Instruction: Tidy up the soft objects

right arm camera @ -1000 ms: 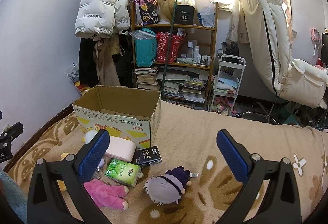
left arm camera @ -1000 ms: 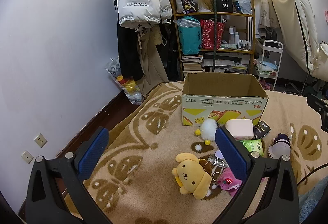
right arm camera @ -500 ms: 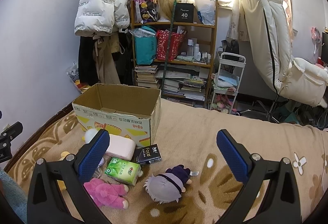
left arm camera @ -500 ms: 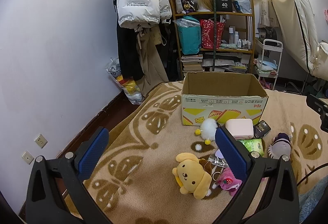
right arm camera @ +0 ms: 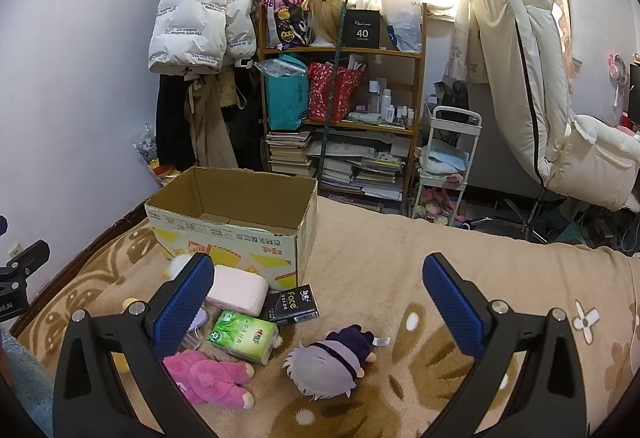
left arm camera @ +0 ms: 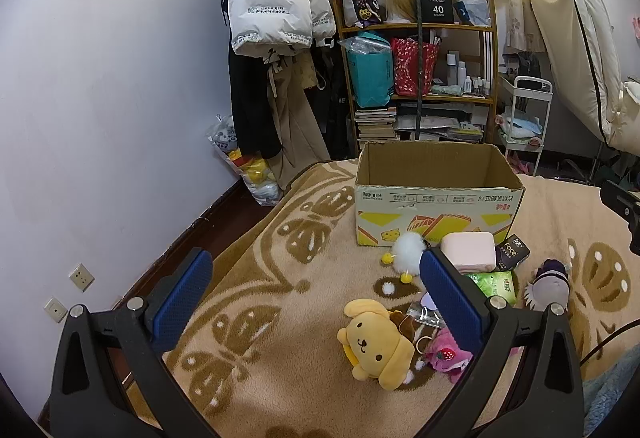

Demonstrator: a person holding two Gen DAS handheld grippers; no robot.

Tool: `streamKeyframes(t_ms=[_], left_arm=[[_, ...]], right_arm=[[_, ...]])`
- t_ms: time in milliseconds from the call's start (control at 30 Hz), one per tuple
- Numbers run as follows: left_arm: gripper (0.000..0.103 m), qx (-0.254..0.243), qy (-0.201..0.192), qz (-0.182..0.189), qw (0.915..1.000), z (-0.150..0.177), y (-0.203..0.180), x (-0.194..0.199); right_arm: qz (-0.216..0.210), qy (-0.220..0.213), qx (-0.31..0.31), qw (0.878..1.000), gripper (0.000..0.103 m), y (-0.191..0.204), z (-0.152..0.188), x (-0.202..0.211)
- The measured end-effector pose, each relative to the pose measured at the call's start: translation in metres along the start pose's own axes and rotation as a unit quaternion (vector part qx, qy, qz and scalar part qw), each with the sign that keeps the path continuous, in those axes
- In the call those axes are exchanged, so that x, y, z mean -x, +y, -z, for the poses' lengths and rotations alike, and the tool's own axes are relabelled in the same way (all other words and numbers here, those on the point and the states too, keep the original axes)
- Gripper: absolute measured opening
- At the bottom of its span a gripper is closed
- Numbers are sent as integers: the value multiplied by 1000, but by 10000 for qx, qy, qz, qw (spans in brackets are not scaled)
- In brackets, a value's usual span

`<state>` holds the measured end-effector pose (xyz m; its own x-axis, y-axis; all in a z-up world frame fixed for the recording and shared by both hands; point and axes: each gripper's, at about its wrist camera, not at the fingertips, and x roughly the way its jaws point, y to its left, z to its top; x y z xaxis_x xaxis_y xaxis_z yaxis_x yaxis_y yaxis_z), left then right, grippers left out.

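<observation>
Bed blanket [right arm camera: 400, 258] – cardboard box [right arm camera: 232, 230], plush toys scattered | left gripper [left arm camera: 316, 290] – jaws apart, empty | right gripper [right arm camera: 316, 294] likewise

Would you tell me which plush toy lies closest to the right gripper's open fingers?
The grey-haired doll in dark clothes, lying nearest the right gripper; the pink plush lies farther left.

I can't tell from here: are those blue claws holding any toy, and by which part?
Nothing is held. The left gripper and right gripper are both open, empty.

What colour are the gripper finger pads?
Blue, textured, on both grippers; the pads show best in the right wrist view.
</observation>
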<state>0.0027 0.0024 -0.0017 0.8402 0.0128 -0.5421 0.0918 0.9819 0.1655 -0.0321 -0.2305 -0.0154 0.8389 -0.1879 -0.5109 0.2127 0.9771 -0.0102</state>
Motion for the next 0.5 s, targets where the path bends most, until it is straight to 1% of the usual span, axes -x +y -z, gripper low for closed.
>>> streamKeyframes(t_ms=[500], left_arm=[[102, 0, -18, 2, 10000, 0, 0, 1]], right_arm=[[-11, 14, -4, 10000, 103, 1, 0, 1]])
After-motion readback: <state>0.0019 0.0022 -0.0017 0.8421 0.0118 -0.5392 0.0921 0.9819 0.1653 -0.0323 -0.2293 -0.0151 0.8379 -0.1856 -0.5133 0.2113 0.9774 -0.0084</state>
